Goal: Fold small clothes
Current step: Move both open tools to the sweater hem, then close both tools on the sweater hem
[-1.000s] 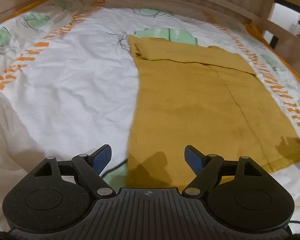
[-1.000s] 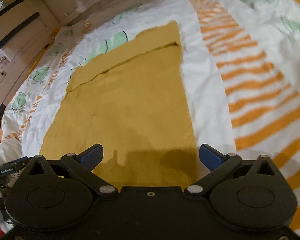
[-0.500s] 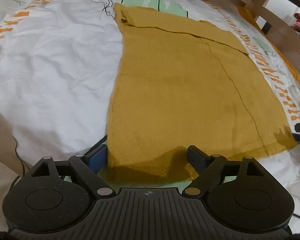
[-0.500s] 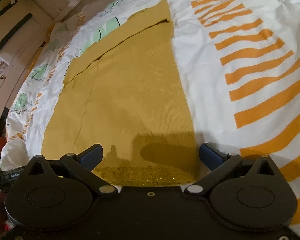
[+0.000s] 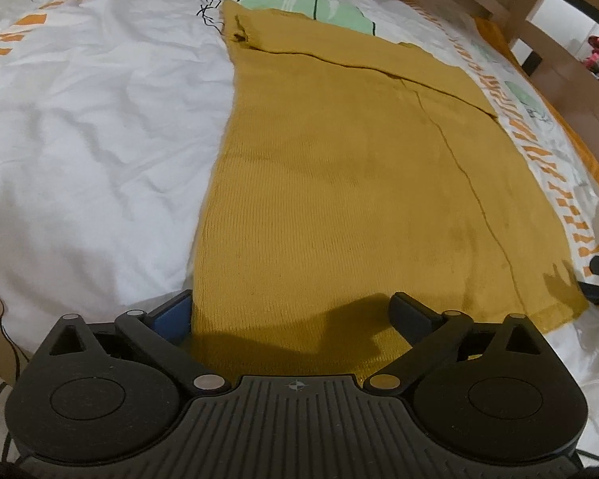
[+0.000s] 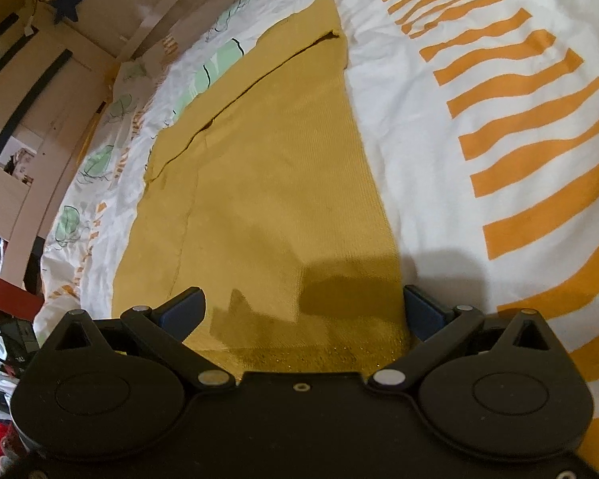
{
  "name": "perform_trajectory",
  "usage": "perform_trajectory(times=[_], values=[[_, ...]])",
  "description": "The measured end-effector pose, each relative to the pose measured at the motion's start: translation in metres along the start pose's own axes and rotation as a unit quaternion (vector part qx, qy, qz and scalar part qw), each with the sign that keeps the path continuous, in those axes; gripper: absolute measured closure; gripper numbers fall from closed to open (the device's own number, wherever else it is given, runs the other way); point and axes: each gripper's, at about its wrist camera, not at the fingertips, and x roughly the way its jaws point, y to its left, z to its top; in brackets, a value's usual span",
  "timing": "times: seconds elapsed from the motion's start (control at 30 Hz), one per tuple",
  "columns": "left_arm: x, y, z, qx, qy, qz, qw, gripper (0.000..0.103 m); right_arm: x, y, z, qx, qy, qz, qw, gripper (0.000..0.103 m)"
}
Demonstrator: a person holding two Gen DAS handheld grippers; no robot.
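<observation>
Lying flat on the bed's printed duvet, the mustard knit garment runs from the near edge of both views away toward 12 o'clock, its far end folded over in a band from about 11 to 2 o'clock in the left wrist view. A seam line runs down its length toward 4 o'clock there.

The left gripper sits low over the garment's near hem, its jaws having just been opening, and they now stand spread wide. One blue-padded finger at 8 o'clock lies just beside the garment's left edge, on the white cover; the other finger at 4 o'clock is over the knit. The hem corner lies between them, but neither pad presses on it.

In the right wrist view, the right gripper is likewise spread wide over the same garment. Its finger at 8 o'clock is over the fabric, and the finger at 4 o'clock sits just outside the garment's right edge on the orange-striped part of the duvet. The ribbed hem lies between them, ungripped. A wooden bed frame curves past at 10 o'clock, with a dark star fixed above it.
</observation>
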Motion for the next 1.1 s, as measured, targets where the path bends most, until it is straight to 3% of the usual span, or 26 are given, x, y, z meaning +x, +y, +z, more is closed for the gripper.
perform_trajectory(times=[0.23, 0.4, 0.5, 0.57, 0.63, 0.7, 0.77, 1.1], values=[[-0.015, 0.004, -0.006, -0.007, 0.003, 0.003, 1.0, 0.046, -0.001, 0.009, 0.0, -0.018, 0.027, -0.003, 0.999, 0.0], [-0.018, 0.006, -0.006, -0.009, 0.008, -0.003, 0.9999, 0.057, -0.004, 0.012, -0.001, -0.01, 0.049, 0.005, 0.999, 0.001], [-0.018, 0.007, -0.006, -0.017, 0.004, -0.001, 0.9998, 0.072, -0.009, 0.007, 0.001, 0.011, 0.045, -0.004, 0.999, 0.02], [-0.018, 0.01, -0.006, -0.03, 0.002, -0.006, 0.9995, 0.086, -0.011, 0.002, 0.002, 0.027, 0.043, -0.016, 0.999, 0.039], [-0.019, 0.014, -0.006, -0.045, -0.001, -0.017, 0.9988, 0.096, -0.011, -0.002, 0.001, 0.038, 0.042, -0.024, 0.998, 0.069], [-0.02, 0.016, -0.006, -0.055, -0.005, -0.023, 0.9982, 0.097, -0.011, -0.002, 0.001, 0.037, 0.041, -0.028, 0.998, 0.085], [-0.023, 0.014, -0.007, -0.058, -0.016, -0.023, 0.998, 0.097, -0.013, 0.002, 0.001, 0.029, 0.032, -0.026, 0.999, 0.089], [-0.05, 0.01, 0.01, -0.08, -0.076, -0.053, 0.9925, 0.097, -0.042, 0.017, 0.011, 0.01, -0.047, 0.036, 0.998, 0.091]])
